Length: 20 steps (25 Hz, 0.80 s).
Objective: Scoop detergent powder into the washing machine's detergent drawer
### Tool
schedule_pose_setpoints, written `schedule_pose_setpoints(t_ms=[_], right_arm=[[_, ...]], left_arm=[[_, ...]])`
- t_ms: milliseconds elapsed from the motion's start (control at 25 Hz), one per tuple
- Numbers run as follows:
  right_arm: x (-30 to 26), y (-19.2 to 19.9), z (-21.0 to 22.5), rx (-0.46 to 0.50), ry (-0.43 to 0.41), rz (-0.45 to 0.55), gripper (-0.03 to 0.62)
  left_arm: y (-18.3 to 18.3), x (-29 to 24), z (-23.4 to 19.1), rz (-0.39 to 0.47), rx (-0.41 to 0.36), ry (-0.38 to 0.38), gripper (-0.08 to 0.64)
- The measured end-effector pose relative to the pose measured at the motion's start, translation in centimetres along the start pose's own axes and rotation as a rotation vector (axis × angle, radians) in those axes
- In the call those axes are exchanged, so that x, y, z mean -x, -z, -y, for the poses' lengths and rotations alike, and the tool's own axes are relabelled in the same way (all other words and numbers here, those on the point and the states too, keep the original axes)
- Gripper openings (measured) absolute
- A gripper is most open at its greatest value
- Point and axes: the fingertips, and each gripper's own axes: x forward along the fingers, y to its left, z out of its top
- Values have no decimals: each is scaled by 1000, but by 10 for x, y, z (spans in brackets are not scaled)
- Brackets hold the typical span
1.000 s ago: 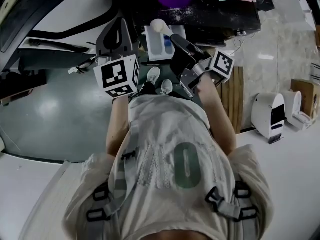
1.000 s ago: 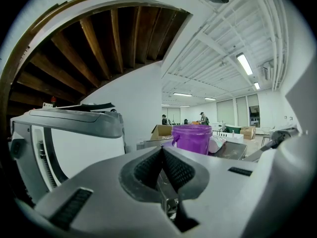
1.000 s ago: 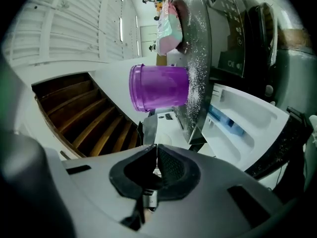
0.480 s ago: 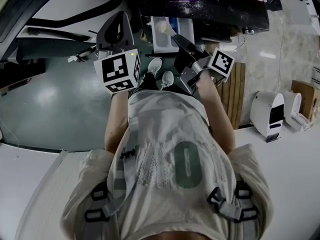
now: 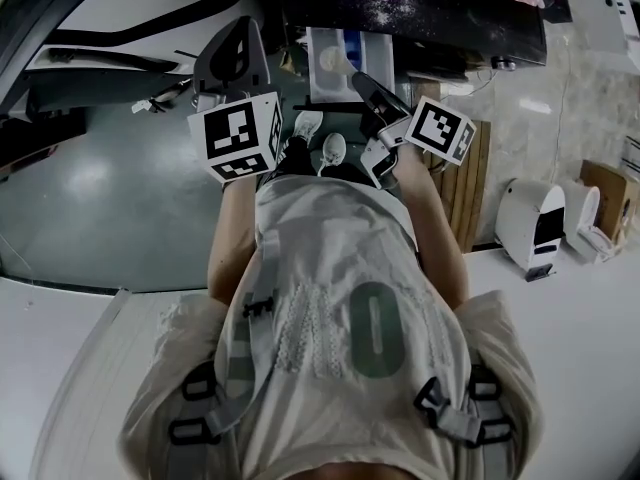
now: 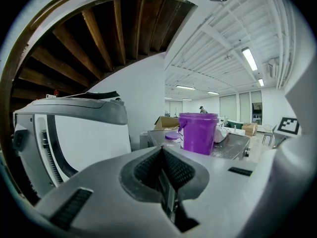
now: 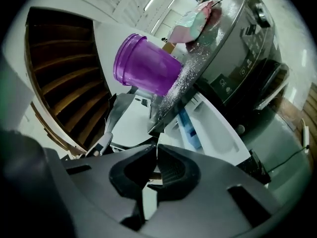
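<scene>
The white detergent drawer [image 5: 368, 50] stands pulled out of the dark washing machine [image 5: 450, 28] at the top of the head view. A white scoop [image 5: 332, 60] heaped with powder hovers over the drawer's left compartment. My right gripper [image 5: 360, 78] is shut on the scoop's thin handle [image 7: 147, 202], and the drawer [image 7: 218, 128] lies just beyond its jaws. My left gripper [image 5: 243, 30] is to the left of the drawer, shut with nothing between its pads [image 6: 171, 170]. A purple bucket [image 7: 146, 71] sits on top of the machine, also seen as the purple bucket [image 6: 198, 132].
A pink-and-green detergent bag [image 7: 193, 21] lies on the machine top among spilled powder [image 7: 181, 81]. Another white machine with its door open [image 6: 74, 133] stands to the left. Wooden slats [image 5: 478, 178] and a white appliance [image 5: 532, 226] are on the right. The person's shoes [image 5: 320, 138] stand below the drawer.
The scoop in my right gripper has shifted slightly right and now sits over the drawer's compartment. My left gripper has hardly moved.
</scene>
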Motion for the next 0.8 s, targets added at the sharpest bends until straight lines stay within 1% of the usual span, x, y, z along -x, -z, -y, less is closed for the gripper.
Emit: schedule_pose_setpoints(t_ms=[80,240,400,640,800], right_arm=[[-2,1,0,52,27,-16,9],[-5,3,0,212,116,-62,9],[-6,5,0,358,181,-107,9],[-9,9,1,630,285,-197,9],[-11,13,-2,799,319,-255,9]], left_arm=[[4,-2,-2,-6,4,-1,20],[12,-5,-3,-24,12,-2,20],[16,-9,-3,-36,22,0,20],[22,-15,-1,-47,37,0,20],[28,-15,2,-56,49,1,20]])
